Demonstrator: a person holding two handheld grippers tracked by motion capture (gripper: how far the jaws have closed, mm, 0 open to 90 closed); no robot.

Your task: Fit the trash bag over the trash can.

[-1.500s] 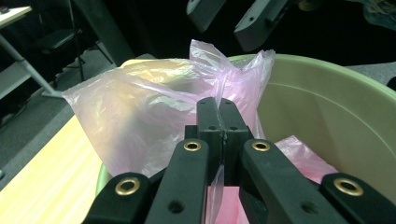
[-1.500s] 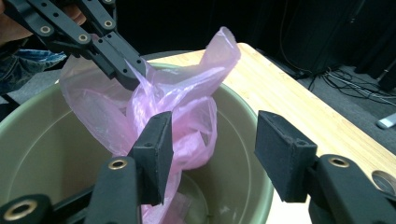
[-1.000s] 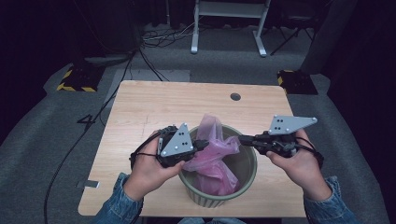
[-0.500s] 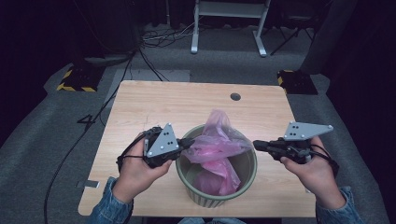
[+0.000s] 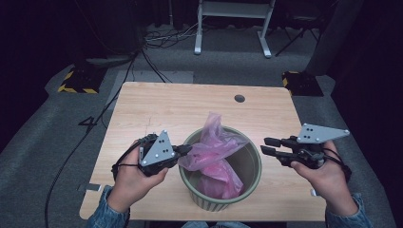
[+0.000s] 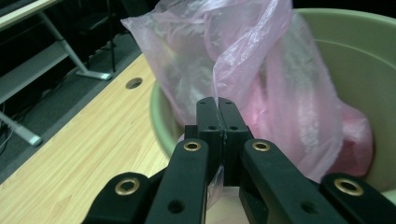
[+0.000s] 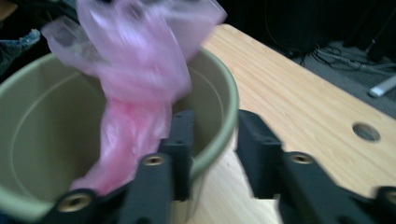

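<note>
The left gripper [image 6: 218, 108] has its two jaws clenched on a fold of the pink plastic bag [image 6: 261, 79], right at the left rim of the green bin [image 5: 247, 166]. The right gripper [image 5: 267, 146] has its jaws parted with nothing between them, just off the bin's right rim; from its own camera the rim sits in front of the gap.

One bin, one bag, two grippers. The bag hangs mostly inside the bin, with a crumpled peak [image 5: 215, 124] rising above the rim.

Half a second ago the right gripper was about where it is now; a second ago it was in at the bag, near the left one.

The bin stands near the front edge of a pale wooden table [image 5: 157, 107], which has a round hole [image 5: 239, 98] near its far right corner. Around it are grey carpet, trailing cables [image 5: 119, 90], and a white frame [image 5: 233, 26] in a dark room.
</note>
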